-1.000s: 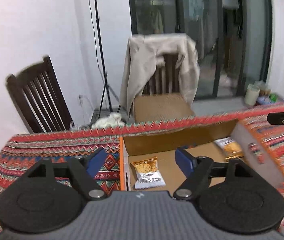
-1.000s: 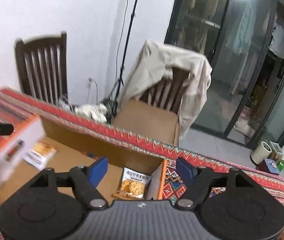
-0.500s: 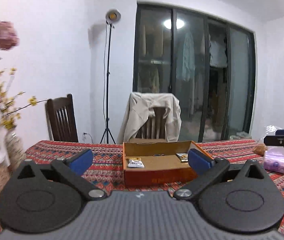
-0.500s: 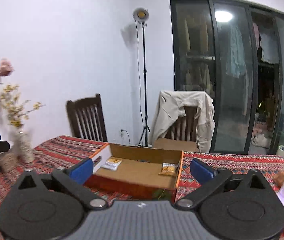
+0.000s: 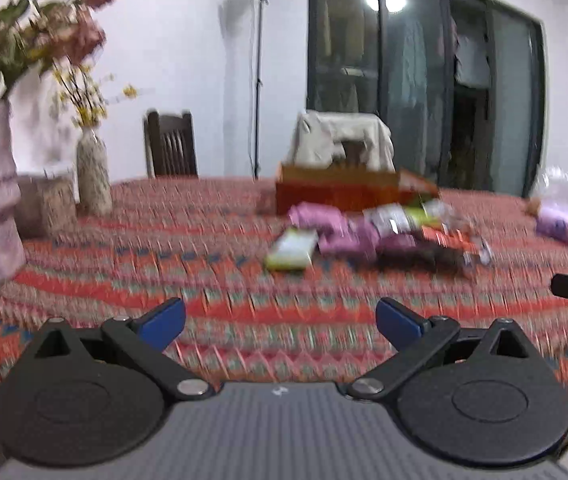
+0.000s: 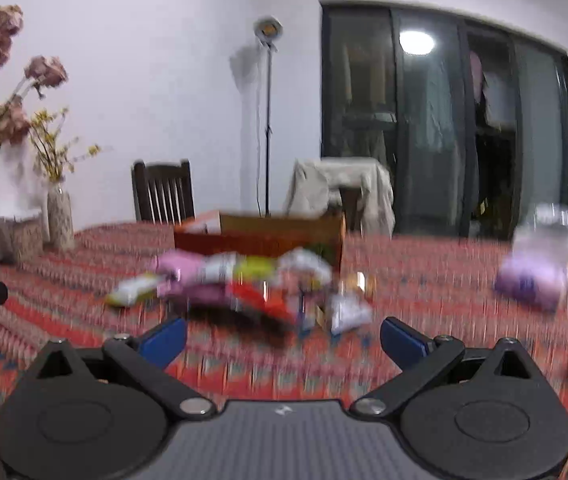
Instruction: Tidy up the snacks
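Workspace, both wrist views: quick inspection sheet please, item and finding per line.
Surface: patterned tablecloth, blurred.
Job's things: cardboard box at the far side; loose snack packets heaped in front of it.
Clutter: vases with flowers on the left, purple bag on the right.
Grippers: left gripper and right gripper open, nothing between the jaws.
Cables: nothing seen.
Surroundings: two chairs, one draped with cloth, lamp stand, dark glass doors.
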Tool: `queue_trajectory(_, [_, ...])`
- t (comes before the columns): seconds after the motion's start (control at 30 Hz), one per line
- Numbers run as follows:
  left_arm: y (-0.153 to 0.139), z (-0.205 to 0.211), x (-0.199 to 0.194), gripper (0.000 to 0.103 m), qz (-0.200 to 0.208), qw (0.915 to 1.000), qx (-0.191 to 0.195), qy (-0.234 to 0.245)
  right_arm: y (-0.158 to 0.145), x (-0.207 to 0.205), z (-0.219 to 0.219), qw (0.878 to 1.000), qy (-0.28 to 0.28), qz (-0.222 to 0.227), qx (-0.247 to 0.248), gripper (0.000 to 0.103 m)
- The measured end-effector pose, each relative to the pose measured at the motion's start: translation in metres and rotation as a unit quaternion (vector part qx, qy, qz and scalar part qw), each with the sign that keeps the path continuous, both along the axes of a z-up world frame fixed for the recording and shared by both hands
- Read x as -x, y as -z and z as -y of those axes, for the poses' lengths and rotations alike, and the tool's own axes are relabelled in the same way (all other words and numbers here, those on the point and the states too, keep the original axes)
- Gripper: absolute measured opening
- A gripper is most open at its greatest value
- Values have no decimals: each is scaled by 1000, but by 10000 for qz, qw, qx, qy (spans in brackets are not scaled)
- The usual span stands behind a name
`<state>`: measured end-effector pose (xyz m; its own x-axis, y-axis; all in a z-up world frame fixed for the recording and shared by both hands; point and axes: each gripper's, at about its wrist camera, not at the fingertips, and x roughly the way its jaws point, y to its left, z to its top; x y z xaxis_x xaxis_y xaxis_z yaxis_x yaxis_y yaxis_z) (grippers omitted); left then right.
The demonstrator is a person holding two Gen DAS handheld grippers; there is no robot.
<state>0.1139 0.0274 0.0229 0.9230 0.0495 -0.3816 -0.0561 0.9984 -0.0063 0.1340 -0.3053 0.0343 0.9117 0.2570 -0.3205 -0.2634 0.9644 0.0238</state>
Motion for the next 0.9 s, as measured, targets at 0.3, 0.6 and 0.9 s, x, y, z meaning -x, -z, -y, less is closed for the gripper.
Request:
queue_trajectory(0.3, [20, 15, 8, 103, -238, 9995, -97, 182, 40, 20, 3, 9988, 205, -432, -136, 103])
queue_trajectory(0.6, [7, 30, -28, 103, -116, 9984, -144, 530, 34, 8, 18, 9985, 391, -291, -268, 103])
queue_trajectory(0.9, [-25, 81, -154, 81, 29, 9922, 173, 1232, 21, -54, 42, 9935, -129, -380, -1063, 103])
